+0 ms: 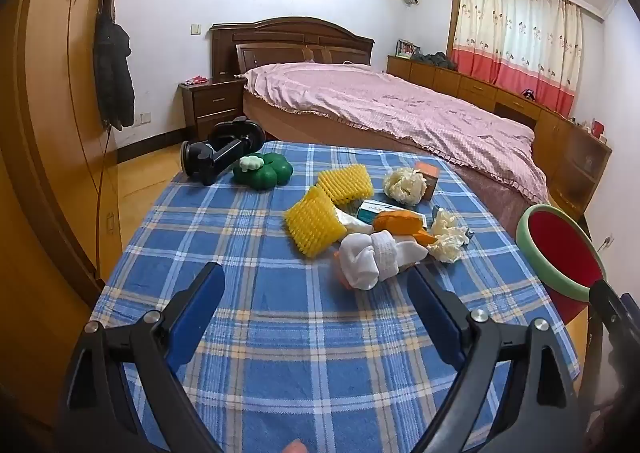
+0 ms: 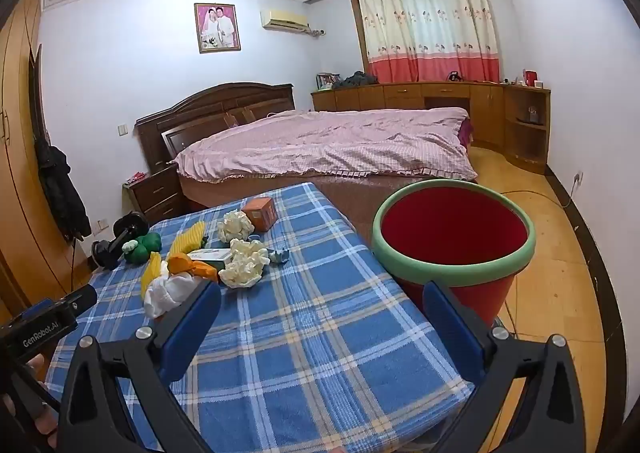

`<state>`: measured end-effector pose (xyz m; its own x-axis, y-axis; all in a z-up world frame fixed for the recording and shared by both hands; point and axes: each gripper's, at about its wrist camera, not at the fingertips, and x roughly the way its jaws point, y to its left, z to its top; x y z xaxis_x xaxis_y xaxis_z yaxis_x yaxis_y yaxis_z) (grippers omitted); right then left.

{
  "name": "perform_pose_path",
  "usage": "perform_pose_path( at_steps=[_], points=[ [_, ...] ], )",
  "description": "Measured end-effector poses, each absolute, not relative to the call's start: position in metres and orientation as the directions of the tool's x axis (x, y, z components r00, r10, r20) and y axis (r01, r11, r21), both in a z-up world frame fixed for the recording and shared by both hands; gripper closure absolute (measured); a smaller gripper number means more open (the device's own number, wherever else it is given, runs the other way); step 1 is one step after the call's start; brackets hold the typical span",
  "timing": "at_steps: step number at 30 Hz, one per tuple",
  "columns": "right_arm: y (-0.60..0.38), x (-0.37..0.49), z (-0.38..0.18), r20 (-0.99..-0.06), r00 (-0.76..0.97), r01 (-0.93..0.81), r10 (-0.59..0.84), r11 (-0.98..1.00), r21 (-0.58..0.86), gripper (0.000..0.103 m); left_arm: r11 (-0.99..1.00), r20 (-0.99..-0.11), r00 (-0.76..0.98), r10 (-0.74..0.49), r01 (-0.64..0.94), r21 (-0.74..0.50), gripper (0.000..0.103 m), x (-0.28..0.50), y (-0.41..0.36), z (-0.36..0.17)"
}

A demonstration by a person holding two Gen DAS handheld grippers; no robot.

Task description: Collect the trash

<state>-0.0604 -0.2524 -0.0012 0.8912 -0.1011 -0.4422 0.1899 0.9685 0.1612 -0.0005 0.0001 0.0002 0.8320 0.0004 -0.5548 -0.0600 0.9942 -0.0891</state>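
A pile of trash lies on the blue plaid table [image 1: 256, 333]: white crumpled foam wrap [image 1: 372, 259], two yellow foam nets [image 1: 314, 225], orange wrapper [image 1: 400, 221], a small teal box [image 1: 374, 209], cream paper wads [image 1: 404, 181] and a brown cube box [image 1: 428, 173]. The red bin with green rim [image 2: 452, 237] stands off the table's right edge. My left gripper [image 1: 316, 285] is open and empty, just short of the white foam wrap. My right gripper [image 2: 320, 305] is open and empty above the table's near right part, beside the bin.
A green clover-shaped object [image 1: 262, 171] and a black clamp device [image 1: 224, 149] sit at the table's far left. A bed with pink cover [image 1: 380, 109] lies behind the table. A wardrobe [image 1: 52, 93] stands at left; wooden floor [image 2: 560, 273] lies to the right.
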Motion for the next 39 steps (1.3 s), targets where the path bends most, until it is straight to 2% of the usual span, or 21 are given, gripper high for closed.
perform_pose_path(
  at_steps=[39],
  points=[
    [-0.2567, -0.0592, -0.0056, -0.462, 0.882, 0.194, -0.097, 0.966, 0.168, 0.000, 0.994, -0.571, 0.821, -0.002, -0.062, -0.092, 0.011, -0.0011, 0.0002, 0.0011]
  ],
)
